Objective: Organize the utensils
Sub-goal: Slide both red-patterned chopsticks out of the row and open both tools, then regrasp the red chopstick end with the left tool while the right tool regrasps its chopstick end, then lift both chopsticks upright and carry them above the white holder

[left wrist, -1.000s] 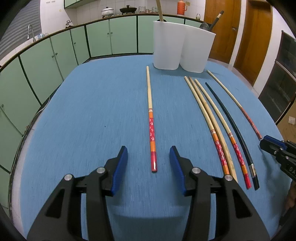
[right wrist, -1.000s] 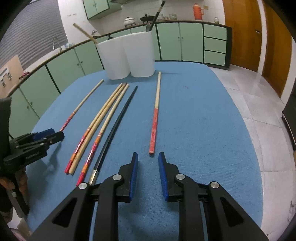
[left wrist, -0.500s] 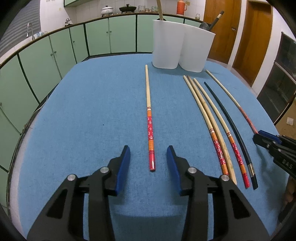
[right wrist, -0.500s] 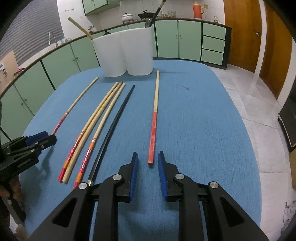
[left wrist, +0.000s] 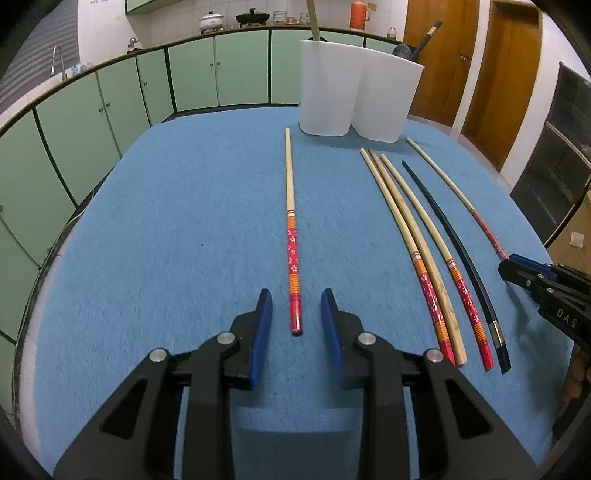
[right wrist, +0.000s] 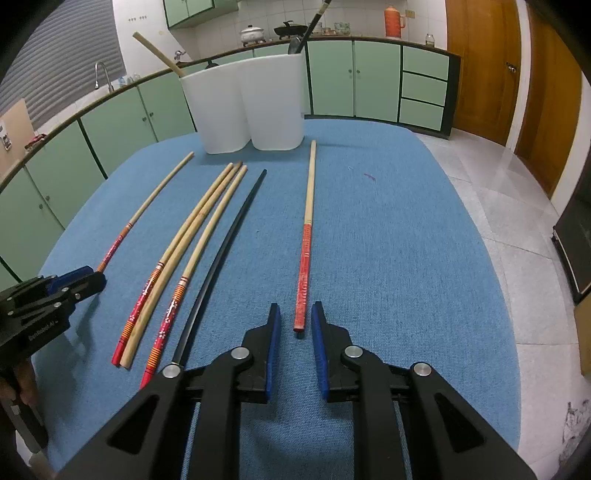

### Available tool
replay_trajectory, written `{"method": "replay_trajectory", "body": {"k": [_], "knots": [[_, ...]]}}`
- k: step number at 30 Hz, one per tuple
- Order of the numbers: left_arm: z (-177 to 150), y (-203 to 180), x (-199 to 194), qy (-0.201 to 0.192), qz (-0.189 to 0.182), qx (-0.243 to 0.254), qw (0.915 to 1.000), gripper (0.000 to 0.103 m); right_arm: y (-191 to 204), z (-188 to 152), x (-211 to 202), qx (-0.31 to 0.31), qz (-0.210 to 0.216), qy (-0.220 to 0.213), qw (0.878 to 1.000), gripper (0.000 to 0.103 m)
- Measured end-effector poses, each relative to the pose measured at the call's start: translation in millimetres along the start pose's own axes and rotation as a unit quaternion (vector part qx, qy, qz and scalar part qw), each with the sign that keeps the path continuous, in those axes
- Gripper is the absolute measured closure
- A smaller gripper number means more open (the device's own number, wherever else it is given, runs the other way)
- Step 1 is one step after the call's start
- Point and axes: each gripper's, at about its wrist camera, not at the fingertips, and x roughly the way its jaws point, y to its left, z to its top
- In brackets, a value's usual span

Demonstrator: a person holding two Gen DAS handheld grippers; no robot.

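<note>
As I look down my left gripper (left wrist: pixel 293 299), its jaws are spread wide, straddling the red flower-patterned end of a pale wooden chopstick (left wrist: pixel 291 236) in the lower middle of the frame, gripping nothing. That stick lies alone on the blue cloth-covered table (left wrist: pixel 166 240), pointing up-frame toward the two white plastic holders.

Count with me: six chopsticks on the cloth! To the right of that first one come three lying close together: a red-ended wooden stick (left wrist: pixel 406 247), a plain bamboo stick (left wrist: pixel 424 273) and another red-ended wooden stick (left wrist: pixel 439 254). Just beside them is one black chopstick with a metal band (left wrist: pixel 454 251). Sixth is a thin red-ended chopstick (right wrist: pixel 306 236), at centre frame in the right wrist view.

My right gripper (right wrist: pixel 294 312) sits over that one's near end, jaws parted by a narrower gap, either side of the tip, not clenched on it.

At the top centre, the left white holder (left wrist: pixel 325 85) carries one pale stick (left wrist: pixel 313 18); the right white holder (left wrist: pixel 384 99), touching it, carries one dark-handled utensil (left wrist: pixel 424 35).
</note>
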Motion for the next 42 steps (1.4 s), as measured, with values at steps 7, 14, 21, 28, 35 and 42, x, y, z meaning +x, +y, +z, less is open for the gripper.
{"method": "replay_trajectory", "body": {"k": [7, 14, 21, 28, 35, 42], "knots": [[-4.0, -1.5, -3.7, 0.0, -0.001, 0.0, 1.0, 0.077, 0.1, 0.4, 0.2, -0.001, -0.001, 0.0, 1.0, 0.086], [-4.9, -6.9, -3.4, 0.001, 0.012, 0.014, 0.9998, 0.097, -0.3, 0.4, 0.1, -0.001, -0.003, 0.0, 1.0, 0.088], [-4.6, -5.4, -7.6, -0.001, 0.011, 0.008, 0.9999, 0.098, -4.5, 0.7, -1.8, 0.009, 0.008, 0.0, 1.0, 0.097], [9.2, -8.9, -53.2, -0.048, 0.004, 0.012, 0.9987, 0.098, -12.2, 6.8, -31.9, 0.008, 0.003, -0.01, 1.0, 0.097], [44.1, -11.5, -108.1, -0.126, -0.006, 0.019, 0.9919, 0.098, -18.5, 36.3, -91.2, -0.008, -0.006, -0.067, 0.998, 0.097], [90.7, -18.8, -139.4, -0.17, -0.026, 0.017, 0.985, 0.098, -22.6, 81.6, -134.9, -0.021, 0.015, -0.125, 0.992, 0.097]]}}
